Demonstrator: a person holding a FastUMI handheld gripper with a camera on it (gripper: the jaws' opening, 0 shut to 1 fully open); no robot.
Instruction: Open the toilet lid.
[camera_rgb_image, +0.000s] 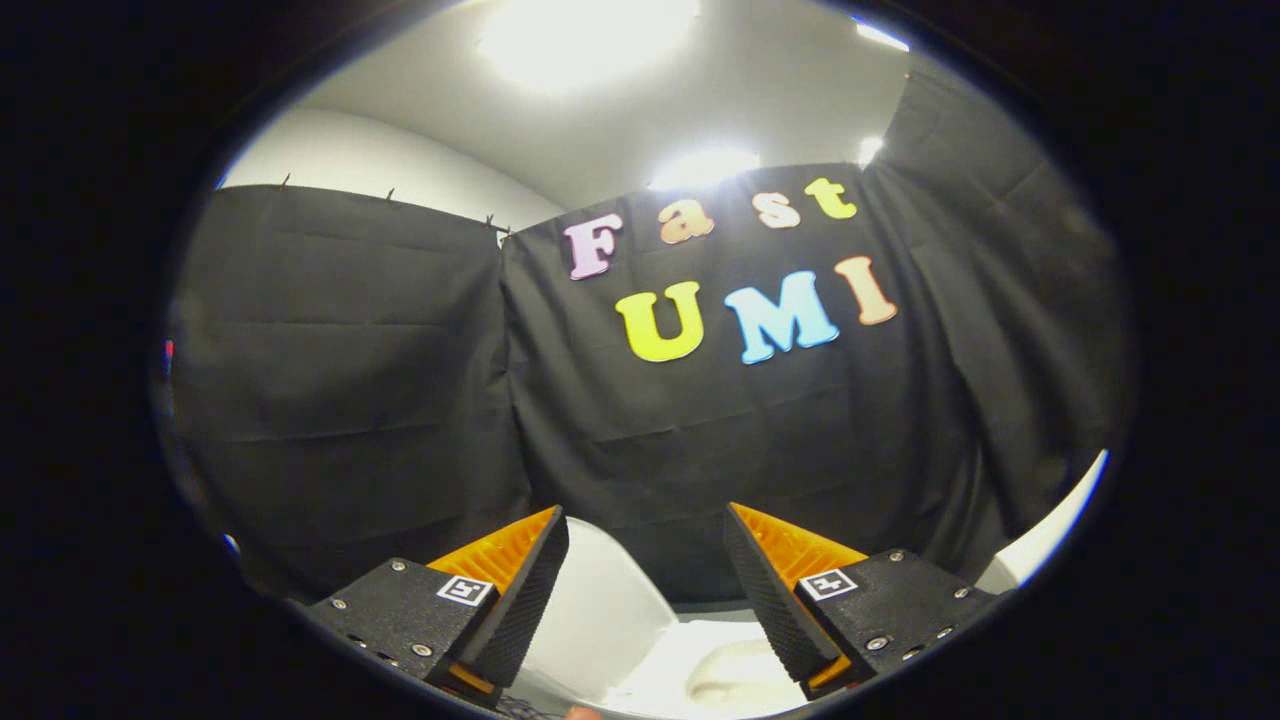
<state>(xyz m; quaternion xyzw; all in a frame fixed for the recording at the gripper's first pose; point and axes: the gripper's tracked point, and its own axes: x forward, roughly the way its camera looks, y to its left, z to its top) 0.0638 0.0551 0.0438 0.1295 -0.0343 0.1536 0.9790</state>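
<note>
My gripper (645, 515) is open, its two orange-and-black fingers wide apart with nothing between the pads. Low between them I see the white toilet lid (600, 610), which stands tilted upward close to the left finger (520, 590). To the lid's right, beneath it and by the right finger (775, 590), lies the white seat and bowl opening (735, 675). Neither finger touches the lid as far as I can tell. The fingers point up over the toilet at the black cloth wall.
The black cloth wall (400, 400) hangs close behind the toilet and wraps round both sides. A white curved surface (1055, 535) shows past the right finger. Bright ceiling lights (585, 35) shine overhead.
</note>
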